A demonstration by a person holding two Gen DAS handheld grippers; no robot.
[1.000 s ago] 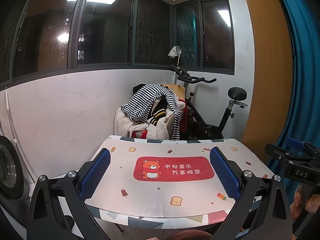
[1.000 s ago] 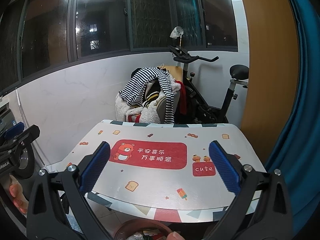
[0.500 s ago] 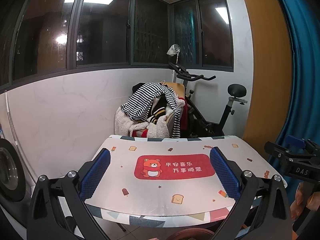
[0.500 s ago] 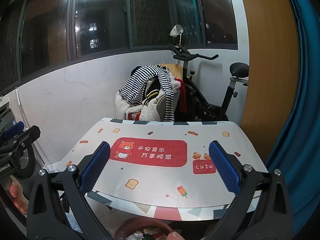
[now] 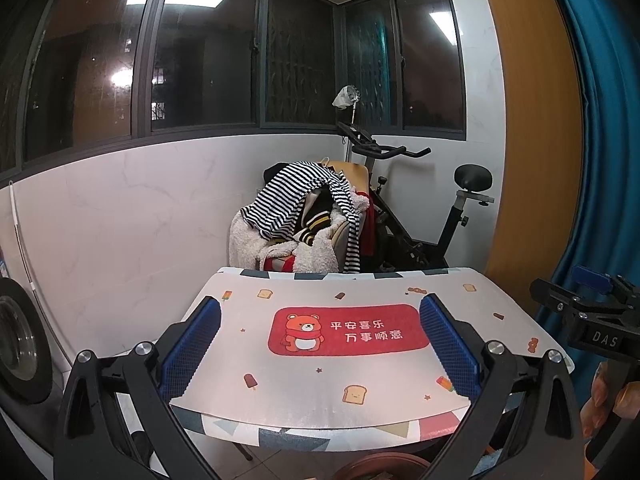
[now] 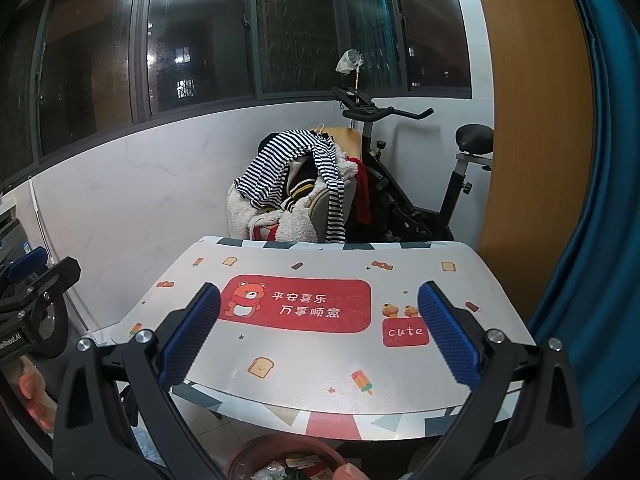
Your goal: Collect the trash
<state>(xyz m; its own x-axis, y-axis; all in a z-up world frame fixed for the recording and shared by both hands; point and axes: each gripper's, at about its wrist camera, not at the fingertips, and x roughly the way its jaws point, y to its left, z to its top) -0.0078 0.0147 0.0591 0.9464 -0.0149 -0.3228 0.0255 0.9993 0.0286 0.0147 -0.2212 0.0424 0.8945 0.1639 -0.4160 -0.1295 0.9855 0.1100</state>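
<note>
A small table (image 5: 320, 400) (image 6: 320, 376) with a printed cover, a red bear panel at its middle, stands in front of both grippers. My left gripper (image 5: 320, 340) is open above its near edge, with nothing between the blue pads. My right gripper (image 6: 318, 336) is open too, and empty. Below the table's front edge a brown bin (image 6: 244, 458) shows scraps of trash (image 6: 296, 466) inside; in the left wrist view only the bin's rim (image 5: 380, 470) appears. No loose trash is visible on the tabletop.
Behind the table stand a chair piled with clothes (image 5: 304, 220) (image 6: 296, 184) and an exercise bike (image 5: 420, 208) (image 6: 420, 168). A blue curtain (image 5: 600, 120) (image 6: 600, 200) hangs at the right, a washing machine (image 5: 20, 344) sits at the left. A person's fingers (image 6: 36, 400) hold the other gripper.
Both views have tilted up and drawn back a little; the table sits slightly lower and farther. More of the bin shows below the right gripper. Both grippers stay open.
</note>
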